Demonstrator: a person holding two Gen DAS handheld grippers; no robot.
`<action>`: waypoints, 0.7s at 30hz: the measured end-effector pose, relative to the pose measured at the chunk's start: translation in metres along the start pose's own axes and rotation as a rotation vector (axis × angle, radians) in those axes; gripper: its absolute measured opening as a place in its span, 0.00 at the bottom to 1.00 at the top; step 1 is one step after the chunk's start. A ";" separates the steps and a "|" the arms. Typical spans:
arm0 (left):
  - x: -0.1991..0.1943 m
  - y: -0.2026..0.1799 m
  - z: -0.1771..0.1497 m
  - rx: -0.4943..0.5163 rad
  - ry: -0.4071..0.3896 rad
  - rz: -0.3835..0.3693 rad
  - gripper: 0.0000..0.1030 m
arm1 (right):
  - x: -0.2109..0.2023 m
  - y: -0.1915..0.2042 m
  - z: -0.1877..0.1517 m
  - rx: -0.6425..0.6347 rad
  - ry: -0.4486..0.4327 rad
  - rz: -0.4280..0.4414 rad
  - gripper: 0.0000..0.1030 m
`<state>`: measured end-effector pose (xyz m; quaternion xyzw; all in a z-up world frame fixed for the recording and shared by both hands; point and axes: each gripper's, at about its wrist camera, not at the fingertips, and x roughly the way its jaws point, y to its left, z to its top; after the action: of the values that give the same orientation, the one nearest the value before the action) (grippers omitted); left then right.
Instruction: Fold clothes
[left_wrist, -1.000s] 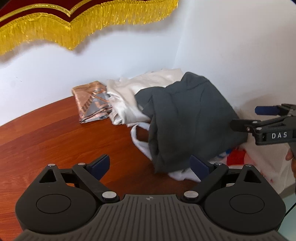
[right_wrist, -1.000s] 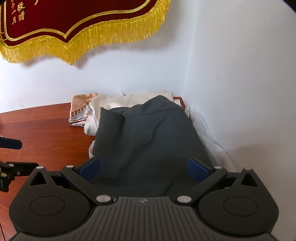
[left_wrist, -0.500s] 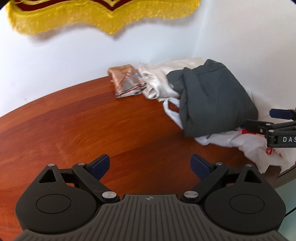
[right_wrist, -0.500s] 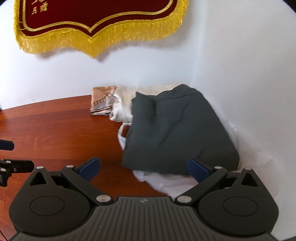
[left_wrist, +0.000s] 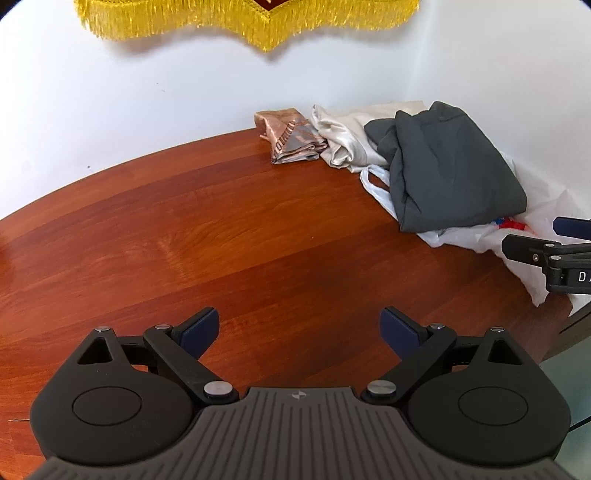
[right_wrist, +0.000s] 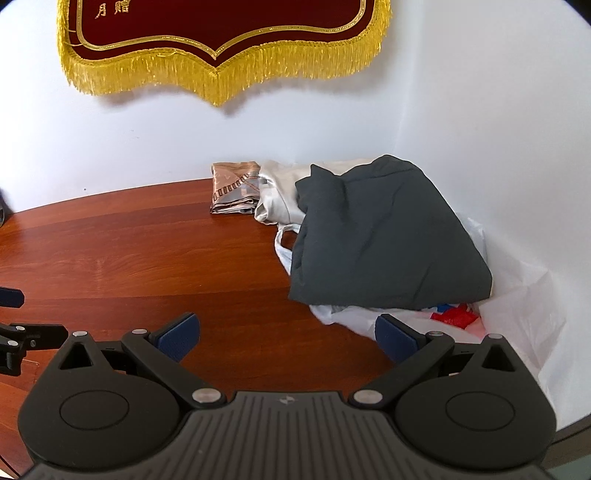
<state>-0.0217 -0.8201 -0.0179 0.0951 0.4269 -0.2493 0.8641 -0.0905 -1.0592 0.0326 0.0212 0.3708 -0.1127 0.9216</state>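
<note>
Clothes are sitting bunched in the far corner of the wooden table (left_wrist: 221, 236), around 1 o'clock from the left gripper (left_wrist: 299, 328) and 12 to 1 o'clock from the right gripper (right_wrist: 286, 332). A dark grey garment (right_wrist: 384, 236) is lying on top, doubled over into a rough bundle but not what I'd call a tidy fold. It's resting partly on a cream silky garment (left_wrist: 347, 136) behind it and partly on a white plastic bag (left_wrist: 535, 236) spreading out toward 3 o'clock. A patterned pink-brown scarf (right_wrist: 232, 186) is lying just beside the cream one, looking folded flat.

Both grippers are hovering over bare wood with fingers spread wide, holding nothing. Honestly this is fitting two stories: grey piece just stacked after folding, or a pile waiting to get pulled out.

If the grey one is getting worked on, I'm thinking pinch a single layer at the near hem corners, one gripper each, and drag it onto the clear wood before flattening. Watch the bag handle looping out near its left edge, easy to snag along with it. The cream fabric looks slippery, so it might be sliding too.
</note>
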 end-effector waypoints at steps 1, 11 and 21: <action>-0.002 0.001 -0.002 0.005 -0.003 0.001 0.92 | -0.003 0.002 -0.003 0.007 -0.004 -0.005 0.99; -0.032 0.013 -0.028 0.012 -0.082 0.045 0.92 | -0.017 0.030 -0.026 0.046 0.000 -0.007 0.99; -0.050 0.042 -0.048 -0.093 -0.072 0.104 0.92 | -0.018 0.075 -0.026 -0.017 0.027 0.083 0.99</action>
<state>-0.0596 -0.7483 -0.0102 0.0678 0.4013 -0.1873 0.8940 -0.1041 -0.9799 0.0223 0.0304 0.3831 -0.0709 0.9205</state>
